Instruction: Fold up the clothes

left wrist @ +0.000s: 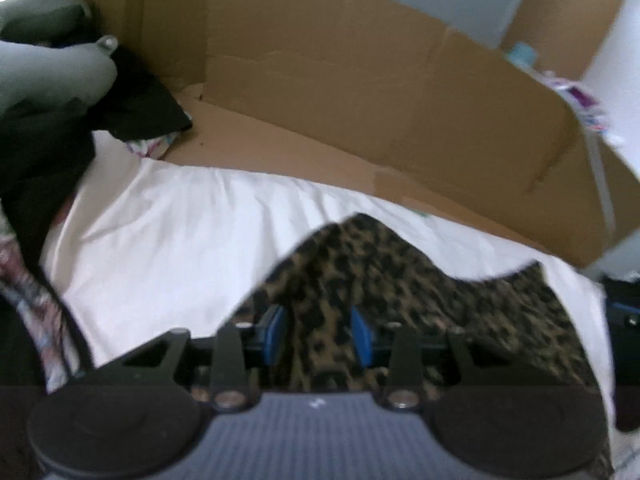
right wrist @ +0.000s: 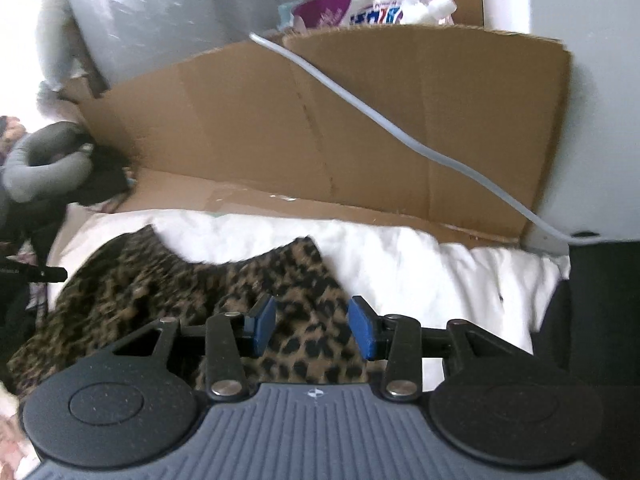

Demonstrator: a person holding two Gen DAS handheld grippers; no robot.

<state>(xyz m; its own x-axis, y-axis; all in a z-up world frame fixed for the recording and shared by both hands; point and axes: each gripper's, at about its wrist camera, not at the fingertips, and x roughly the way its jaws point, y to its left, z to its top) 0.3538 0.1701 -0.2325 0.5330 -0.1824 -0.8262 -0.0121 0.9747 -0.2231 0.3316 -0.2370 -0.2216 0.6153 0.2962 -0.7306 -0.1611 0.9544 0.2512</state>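
A leopard-print garment (left wrist: 400,280) lies on a white sheet (left wrist: 168,240); it also shows in the right wrist view (right wrist: 160,288). My left gripper (left wrist: 319,332) is open, its blue pads either side of a fold of the garment just below it. My right gripper (right wrist: 312,326) is open over the garment's right edge, with the fabric between and under the pads. Neither gripper is closed on the cloth.
A flattened cardboard box (left wrist: 360,92) stands along the far side of the sheet, also in the right wrist view (right wrist: 360,128). A grey neck pillow (right wrist: 44,164) and dark clothes (left wrist: 140,104) sit at the left. A grey hose (right wrist: 380,120) crosses the cardboard. A detergent pouch (right wrist: 360,8) stands behind.
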